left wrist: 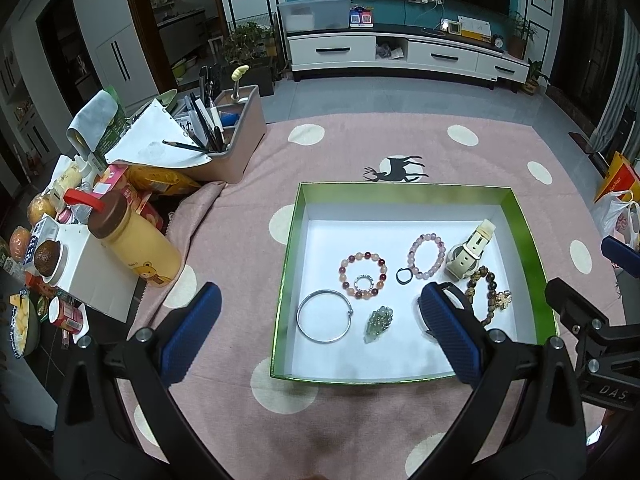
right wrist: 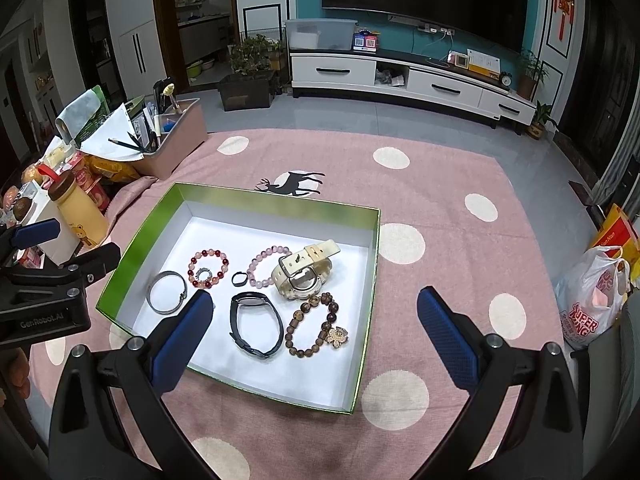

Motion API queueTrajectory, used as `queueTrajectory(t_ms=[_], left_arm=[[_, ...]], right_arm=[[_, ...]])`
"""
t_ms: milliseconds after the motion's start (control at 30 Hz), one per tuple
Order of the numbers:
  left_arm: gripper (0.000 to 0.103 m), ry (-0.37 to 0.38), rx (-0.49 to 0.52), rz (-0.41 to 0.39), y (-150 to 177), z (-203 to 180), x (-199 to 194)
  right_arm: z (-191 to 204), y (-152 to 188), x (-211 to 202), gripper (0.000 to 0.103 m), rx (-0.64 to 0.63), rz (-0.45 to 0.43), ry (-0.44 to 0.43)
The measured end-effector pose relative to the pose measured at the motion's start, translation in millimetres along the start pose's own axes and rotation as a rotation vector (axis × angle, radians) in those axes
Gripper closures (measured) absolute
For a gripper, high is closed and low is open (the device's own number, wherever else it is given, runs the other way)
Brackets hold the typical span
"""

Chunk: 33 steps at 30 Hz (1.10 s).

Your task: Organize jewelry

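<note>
A green box [left wrist: 524,224] [right wrist: 132,248] with a white floor lies on the pink dotted cloth. In it lie a silver bangle [left wrist: 325,316] [right wrist: 166,292], a red-orange bead bracelet [left wrist: 363,276] [right wrist: 208,268] around a small ring [left wrist: 364,282], a pink bead bracelet [left wrist: 426,256] [right wrist: 266,266], a black ring [left wrist: 403,276] [right wrist: 239,279], a cream watch [left wrist: 466,258] [right wrist: 304,270], a brown bead bracelet [left wrist: 486,292] [right wrist: 316,328], a green pendant [left wrist: 378,324] and a black watch [right wrist: 256,330]. My left gripper [left wrist: 320,328] and right gripper [right wrist: 316,332] hover open and empty above the box's near side.
At the left stand a yellow bear bottle [left wrist: 136,240], a white box [left wrist: 92,268], snack packs, food bowls and a pink organiser [left wrist: 236,132] with pens. A white plastic bag [right wrist: 592,300] lies at the right. A TV cabinet [left wrist: 400,52] stands behind.
</note>
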<state>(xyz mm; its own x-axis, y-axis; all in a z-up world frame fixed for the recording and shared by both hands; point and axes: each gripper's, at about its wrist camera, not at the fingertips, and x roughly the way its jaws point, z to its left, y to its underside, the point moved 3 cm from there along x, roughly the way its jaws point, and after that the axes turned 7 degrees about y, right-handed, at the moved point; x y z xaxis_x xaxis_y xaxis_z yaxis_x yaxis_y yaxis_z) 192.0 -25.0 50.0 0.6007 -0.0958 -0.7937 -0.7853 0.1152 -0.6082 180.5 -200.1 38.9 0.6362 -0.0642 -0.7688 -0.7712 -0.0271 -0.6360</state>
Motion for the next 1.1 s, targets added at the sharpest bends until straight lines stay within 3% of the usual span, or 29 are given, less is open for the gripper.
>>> queueTrajectory(t_ms=[1100], left_arm=[[0.002,-0.005,0.0,0.001,-0.3,2.1,2.3]], right_arm=[[0.0,-1.6,-0.7,0.001,0.0,-0.005,0.001]])
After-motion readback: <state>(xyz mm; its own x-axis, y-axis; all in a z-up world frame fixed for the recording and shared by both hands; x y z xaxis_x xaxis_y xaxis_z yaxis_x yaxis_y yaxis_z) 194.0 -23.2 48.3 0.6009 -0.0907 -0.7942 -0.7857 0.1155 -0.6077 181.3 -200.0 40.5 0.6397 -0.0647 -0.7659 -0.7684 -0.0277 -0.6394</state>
